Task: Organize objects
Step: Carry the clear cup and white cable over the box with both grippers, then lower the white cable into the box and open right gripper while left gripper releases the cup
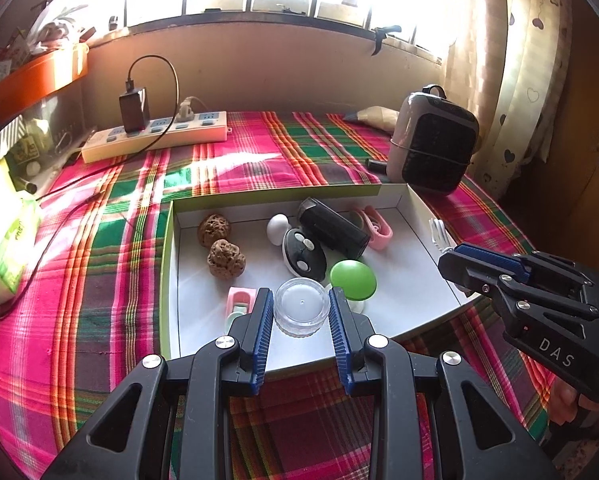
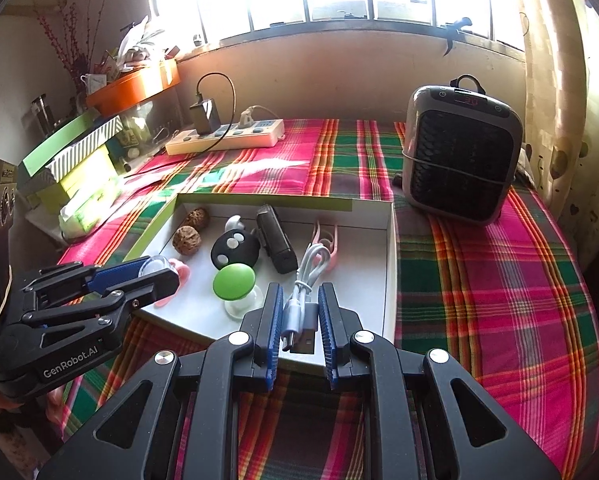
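Left tongs [image 1: 301, 312] grasp a clear jar [image 1: 301, 311]; only the right view shows right tongs [image 2: 298, 316] grasping a cable [image 2: 299, 312].

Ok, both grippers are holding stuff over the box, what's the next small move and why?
Probably lower the left gripper and release the clear jar into the box: it hangs over bare floor at the near edge, while the right gripper grips the cable.

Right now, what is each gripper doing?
Left gripper: closed on the clear round jar.
Right gripper: closed on the coiled white USB cable.
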The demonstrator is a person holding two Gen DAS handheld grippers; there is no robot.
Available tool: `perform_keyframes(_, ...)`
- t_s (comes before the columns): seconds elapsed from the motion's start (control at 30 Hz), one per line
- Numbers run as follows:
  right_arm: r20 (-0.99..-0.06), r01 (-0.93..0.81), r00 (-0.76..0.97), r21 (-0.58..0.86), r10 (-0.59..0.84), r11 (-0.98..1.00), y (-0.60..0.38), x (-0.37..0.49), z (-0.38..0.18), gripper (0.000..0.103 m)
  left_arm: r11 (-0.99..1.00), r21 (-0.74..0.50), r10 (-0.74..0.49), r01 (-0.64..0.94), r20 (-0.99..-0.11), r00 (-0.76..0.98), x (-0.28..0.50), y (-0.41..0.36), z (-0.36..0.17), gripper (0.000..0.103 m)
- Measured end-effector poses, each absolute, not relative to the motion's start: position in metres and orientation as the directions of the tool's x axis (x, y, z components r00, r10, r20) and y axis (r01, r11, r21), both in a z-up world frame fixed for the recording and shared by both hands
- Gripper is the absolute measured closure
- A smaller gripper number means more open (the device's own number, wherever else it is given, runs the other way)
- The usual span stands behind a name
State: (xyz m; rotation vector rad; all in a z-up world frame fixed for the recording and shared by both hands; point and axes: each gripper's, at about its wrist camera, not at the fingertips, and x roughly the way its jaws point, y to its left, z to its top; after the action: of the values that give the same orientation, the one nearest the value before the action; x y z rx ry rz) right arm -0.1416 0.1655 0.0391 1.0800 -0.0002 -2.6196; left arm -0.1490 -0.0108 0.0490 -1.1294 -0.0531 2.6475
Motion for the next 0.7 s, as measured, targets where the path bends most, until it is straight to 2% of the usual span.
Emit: perform_keyframes(0.7,-0.765,0.314,-0.577,0.118,-0.288,-0.942,0.156,-0.174,0.009,0.084,-0.968,-0.118,0.232,-0.221,-0.756,-0.611,-0.173,0.001,0.022,0.077)
